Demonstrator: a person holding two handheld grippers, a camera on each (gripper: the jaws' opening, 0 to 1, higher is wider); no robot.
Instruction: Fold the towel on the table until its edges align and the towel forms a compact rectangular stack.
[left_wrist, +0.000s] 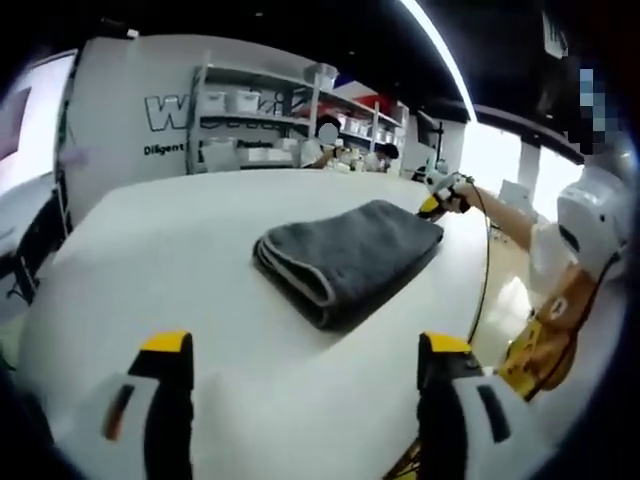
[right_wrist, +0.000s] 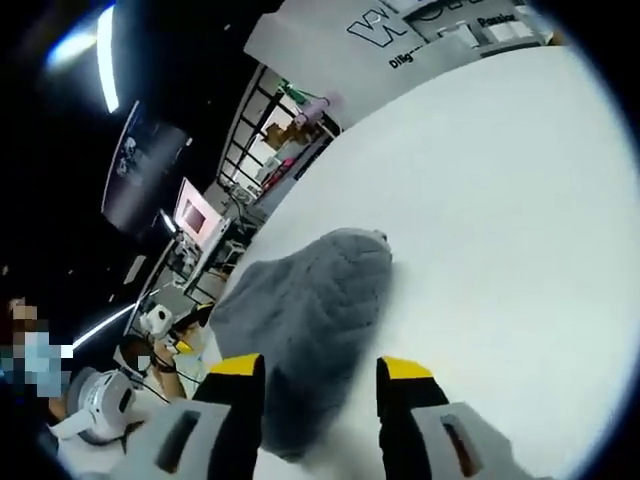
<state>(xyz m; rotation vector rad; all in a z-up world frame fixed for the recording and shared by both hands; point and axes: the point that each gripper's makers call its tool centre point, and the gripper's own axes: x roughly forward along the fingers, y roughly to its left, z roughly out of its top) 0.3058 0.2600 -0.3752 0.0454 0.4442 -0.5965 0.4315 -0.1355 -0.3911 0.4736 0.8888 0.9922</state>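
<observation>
the grey towel (left_wrist: 348, 258) lies folded in a thick stack on the white table (left_wrist: 180, 250), toward its far right part in the left gripper view, the rounded fold facing the camera. the left gripper (left_wrist: 305, 365) hovers near the table's near edge, jaws spread wide, holding nothing, well apart from the towel. in the right gripper view the towel (right_wrist: 310, 320) runs down between the jaws of the right gripper (right_wrist: 320, 385), which stand apart on either side of it; whether they pinch it i cannot tell. shelves (left_wrist: 270, 120) stand behind the table.
</observation>
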